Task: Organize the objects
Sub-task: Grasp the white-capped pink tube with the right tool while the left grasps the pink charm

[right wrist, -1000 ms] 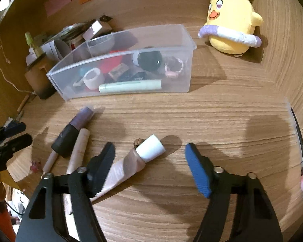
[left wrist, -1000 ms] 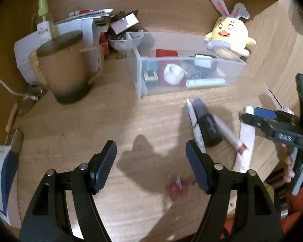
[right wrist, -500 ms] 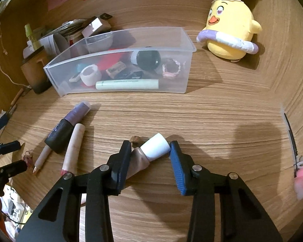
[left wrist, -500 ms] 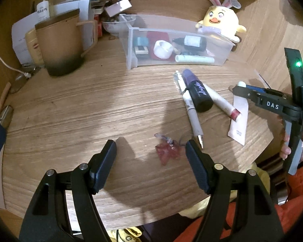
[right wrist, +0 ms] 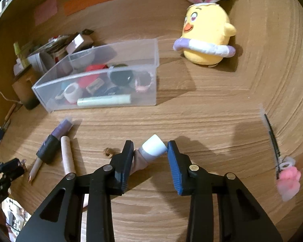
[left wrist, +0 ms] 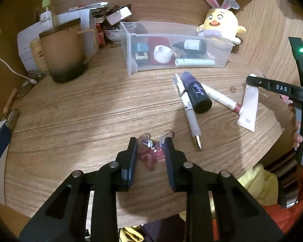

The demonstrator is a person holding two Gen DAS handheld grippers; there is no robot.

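My left gripper (left wrist: 150,144) is closed around a small red keychain charm (left wrist: 151,154) lying near the table's front edge. My right gripper (right wrist: 150,148) is closed on a pink tube with a white cap (right wrist: 152,148); the tube (left wrist: 248,104) also shows in the left wrist view. A clear plastic bin (right wrist: 99,88) holding several small items stands behind; it also shows in the left wrist view (left wrist: 171,50). A purple-capped black bottle (left wrist: 196,92), a white pen (left wrist: 188,111) and a cream stick (left wrist: 220,97) lie between bin and grippers.
A yellow chick plush (right wrist: 207,34) sits at the back right. A brown mug (left wrist: 62,52), papers and a spray bottle (left wrist: 46,12) crowd the back left. A black hair clip with pink pompom (right wrist: 286,177) lies at the right. Table edge (left wrist: 268,153) curves near.
My left gripper moved forward and narrowed around the red charm. My right gripper closed from wide open onto the tube's cap end.
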